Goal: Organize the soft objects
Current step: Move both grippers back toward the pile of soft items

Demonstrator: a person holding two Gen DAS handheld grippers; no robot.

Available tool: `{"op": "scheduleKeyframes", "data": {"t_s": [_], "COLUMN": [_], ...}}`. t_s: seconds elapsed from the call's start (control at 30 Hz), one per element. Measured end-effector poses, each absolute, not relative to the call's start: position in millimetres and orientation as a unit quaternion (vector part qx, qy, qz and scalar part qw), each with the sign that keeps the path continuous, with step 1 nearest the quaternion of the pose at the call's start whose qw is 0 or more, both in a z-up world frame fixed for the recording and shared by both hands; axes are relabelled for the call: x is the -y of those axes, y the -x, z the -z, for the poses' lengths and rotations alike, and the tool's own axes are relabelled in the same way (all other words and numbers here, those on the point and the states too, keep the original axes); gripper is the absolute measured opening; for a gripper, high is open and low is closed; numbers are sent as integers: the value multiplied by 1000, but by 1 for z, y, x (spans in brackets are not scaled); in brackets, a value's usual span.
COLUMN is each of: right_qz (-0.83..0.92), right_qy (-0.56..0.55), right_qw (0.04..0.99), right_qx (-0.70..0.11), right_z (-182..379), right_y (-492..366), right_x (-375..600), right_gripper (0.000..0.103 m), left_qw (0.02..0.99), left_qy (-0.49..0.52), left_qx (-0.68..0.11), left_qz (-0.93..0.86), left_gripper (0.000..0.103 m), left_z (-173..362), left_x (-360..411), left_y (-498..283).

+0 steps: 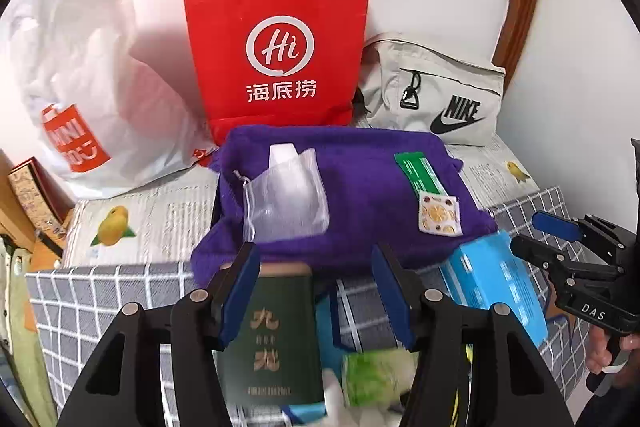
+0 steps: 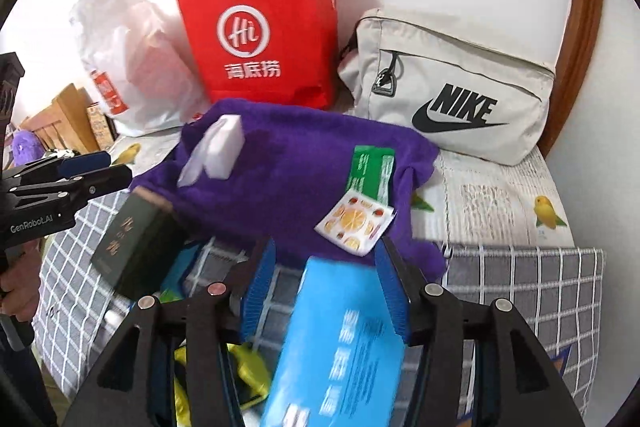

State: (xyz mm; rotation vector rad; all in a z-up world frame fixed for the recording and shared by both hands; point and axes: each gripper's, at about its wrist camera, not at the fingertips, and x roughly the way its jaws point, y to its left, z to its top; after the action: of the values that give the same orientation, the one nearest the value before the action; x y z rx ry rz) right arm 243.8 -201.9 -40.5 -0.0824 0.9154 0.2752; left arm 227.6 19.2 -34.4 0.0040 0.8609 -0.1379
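Hovering with jaws apart and pads gripping nothing: left gripper (image 1: 316, 291) sits above a dark green box with gold lettering (image 1: 272, 343), right gripper (image 2: 326, 287) above a light blue flat packet with white print (image 2: 344, 347); neither packet looks clamped. Just past both claws lies the purple fleecy cloth (image 1: 352, 195), rumpled, spread partly over the grey checked cover (image 1: 100, 291) and partly over newsprint with yellow fruit pictures (image 1: 160, 215). On the cloth: a clear mesh drawstring pouch (image 1: 288, 191), a green sachet (image 1: 420, 173), a small square sachet with orange-slice print (image 1: 438, 215). Behind it, against the white wall, stand a white plastic shopping bag (image 1: 92, 87), a red paper carrier bag with white logo (image 1: 276, 47) and a beige fabric pouch with black Nike logo (image 1: 436, 91).
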Motion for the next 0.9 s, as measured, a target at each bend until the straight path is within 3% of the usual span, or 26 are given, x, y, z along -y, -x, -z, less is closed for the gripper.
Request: {"op": "scheduleKeyframes", "data": {"t_s": [0.5, 0.9], "right_qz": [-153, -155], "right_qy": [26, 26], "right_qw": [886, 873], "right_qx": [-436, -463], "right_z": [42, 82], "right_y": [-142, -97], "right_x": [204, 207], "right_gripper": [53, 53], "left_qw": [895, 874], "left_qy": [4, 26], "left_qx": [-442, -474], "left_qz": [58, 100], "left_gripper": [56, 56], "left_z": [73, 123], "left_x": [-23, -7], "left_y": [-126, -83]}}
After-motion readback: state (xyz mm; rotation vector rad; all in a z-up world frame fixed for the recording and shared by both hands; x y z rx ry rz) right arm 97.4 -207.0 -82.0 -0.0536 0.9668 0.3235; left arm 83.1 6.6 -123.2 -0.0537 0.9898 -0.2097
